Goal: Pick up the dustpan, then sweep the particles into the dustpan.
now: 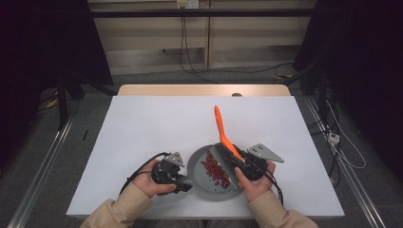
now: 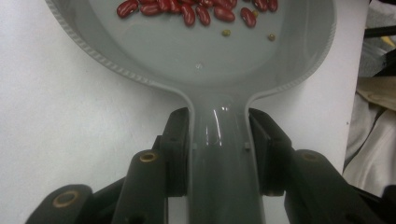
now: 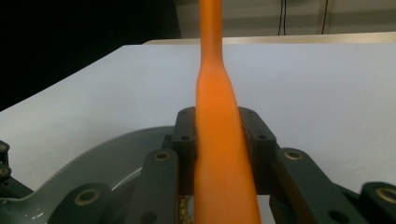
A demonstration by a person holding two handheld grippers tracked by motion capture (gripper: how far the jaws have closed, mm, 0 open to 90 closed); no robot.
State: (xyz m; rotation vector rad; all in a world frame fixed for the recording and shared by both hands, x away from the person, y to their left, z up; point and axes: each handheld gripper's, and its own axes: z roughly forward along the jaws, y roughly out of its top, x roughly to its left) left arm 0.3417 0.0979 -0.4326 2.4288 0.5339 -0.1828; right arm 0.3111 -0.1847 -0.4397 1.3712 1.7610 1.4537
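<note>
Black jaws of the left gripper [image 2: 219, 154] are clamped on the handle of the grey pan [image 2: 196, 65], which rests on the worktop [image 1: 157, 123] ahead of it. Right gripper [image 3: 219, 140] is clamped on the orange spatula [image 3: 215, 116] beside the pan. A hard sweep could flick beans [image 2: 187, 9] over the rim.

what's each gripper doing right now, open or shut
Left gripper: shut on the handle of the grey pan.
Right gripper: shut on the orange handle.
</note>
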